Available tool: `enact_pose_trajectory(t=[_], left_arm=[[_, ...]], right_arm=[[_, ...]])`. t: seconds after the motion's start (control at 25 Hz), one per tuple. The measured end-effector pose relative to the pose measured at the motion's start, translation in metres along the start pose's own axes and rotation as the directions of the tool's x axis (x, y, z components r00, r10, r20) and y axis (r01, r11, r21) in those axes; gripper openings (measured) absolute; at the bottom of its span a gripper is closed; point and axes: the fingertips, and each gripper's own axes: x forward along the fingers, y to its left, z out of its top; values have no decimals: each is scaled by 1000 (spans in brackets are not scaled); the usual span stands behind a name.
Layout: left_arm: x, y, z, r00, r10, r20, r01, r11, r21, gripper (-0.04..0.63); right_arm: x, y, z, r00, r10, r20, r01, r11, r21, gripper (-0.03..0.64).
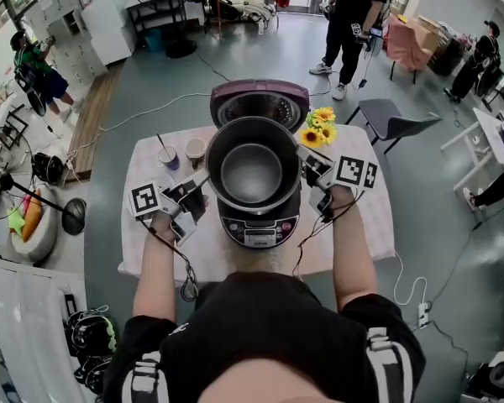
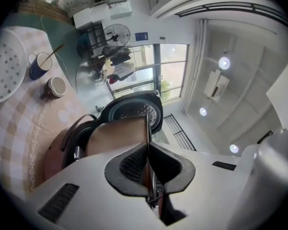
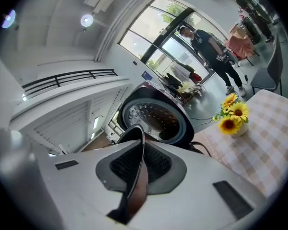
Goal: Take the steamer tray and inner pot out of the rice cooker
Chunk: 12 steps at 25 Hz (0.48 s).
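Note:
The dark metal inner pot [image 1: 252,170] hangs above the purple rice cooker [image 1: 260,225], whose lid [image 1: 260,101] stands open behind it. My left gripper [image 1: 199,195] is shut on the pot's left rim and my right gripper [image 1: 311,175] is shut on its right rim. In the left gripper view the thin rim [image 2: 148,128] runs between the pads of the left gripper [image 2: 148,153], with the pot wall [image 2: 116,134] beyond. In the right gripper view the rim [image 3: 134,134] sits in the right gripper [image 3: 137,163]. The white perforated steamer tray [image 2: 4,66] lies on the table at the left.
Two cups [image 1: 168,156] [image 1: 195,149] stand left of the cooker, and a sunflower vase [image 1: 317,126] stands to its right on the checked tablecloth [image 1: 361,225]. A cable [image 1: 185,280] hangs over the front edge. A chair [image 1: 391,120] and people stand beyond the table.

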Motion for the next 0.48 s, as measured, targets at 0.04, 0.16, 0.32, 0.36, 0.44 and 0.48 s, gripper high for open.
enact_pose_trajectory(t=[0.04,0.16,0.32,0.36,0.44,0.48], left_arm=[[-6,-7,4,1000,-11,18,11,1000,10,9],[-21,-25,12,998,-37,60,34,999,42,9],[-51,-34,19,991,-26,135,16,997,74,11],[-60,-36,20,987,-20,157,9,997,73,11],[-79,-39,17,980,-5,198,-8,998,66,11],[-88,-40,15,976,6,216,-20,998,64,11]], right_arm=[[2,8,1,1000,23,0,-23,1000,-3,18],[10,24,0,998,68,-14,-69,998,-14,20],[25,41,-11,993,98,-65,-100,994,-35,21],[31,47,-15,990,120,-77,-122,992,-31,21],[41,62,-24,979,173,-106,-176,984,-16,23],[46,70,-29,972,201,-120,-204,979,-9,23]])
